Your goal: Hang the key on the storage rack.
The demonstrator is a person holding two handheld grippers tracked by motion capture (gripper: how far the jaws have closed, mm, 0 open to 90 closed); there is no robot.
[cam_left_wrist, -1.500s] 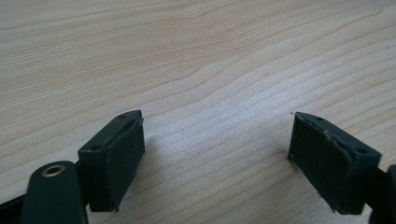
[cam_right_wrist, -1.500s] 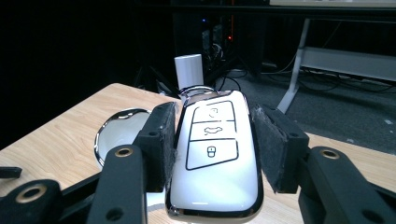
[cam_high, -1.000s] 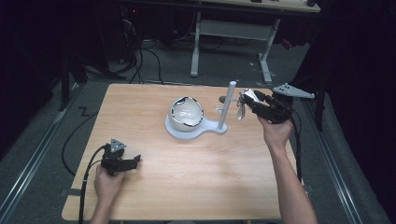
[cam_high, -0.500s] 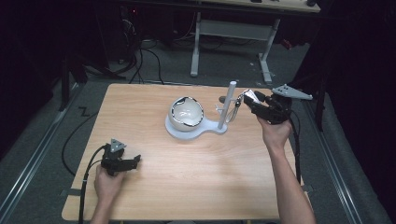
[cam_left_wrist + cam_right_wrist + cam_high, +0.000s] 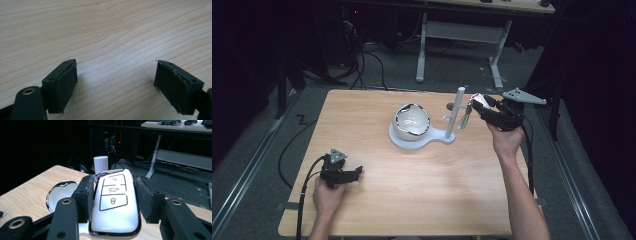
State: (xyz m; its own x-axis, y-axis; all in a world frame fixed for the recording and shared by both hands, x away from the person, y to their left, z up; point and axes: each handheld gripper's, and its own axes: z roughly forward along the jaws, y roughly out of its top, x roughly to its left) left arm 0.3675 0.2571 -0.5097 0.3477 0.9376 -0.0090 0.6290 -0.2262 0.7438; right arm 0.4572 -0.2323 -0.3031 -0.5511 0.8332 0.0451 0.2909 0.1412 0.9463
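Note:
A white car key fob (image 5: 115, 207) with black button outlines and a chrome rim sits between my right gripper's (image 5: 115, 198) pads, which are shut on it. In the high view this gripper (image 5: 479, 106) holds the fob (image 5: 476, 101) just right of the white post (image 5: 455, 112), near its top. The post rises from a white stand (image 5: 432, 141) that carries a chrome-rimmed white bowl (image 5: 412, 121). A metal loop hangs below the fob beside the post. My left gripper (image 5: 357, 172) rests open on the wood near the front left, its pads (image 5: 63, 83) wide apart over bare tabletop.
The wooden table (image 5: 377, 107) ends at a dark floor with cables at the back left. A grey desk frame (image 5: 462, 32) stands beyond the far edge. The post top (image 5: 100, 164) and the bowl (image 5: 58, 195) lie just beyond the fob.

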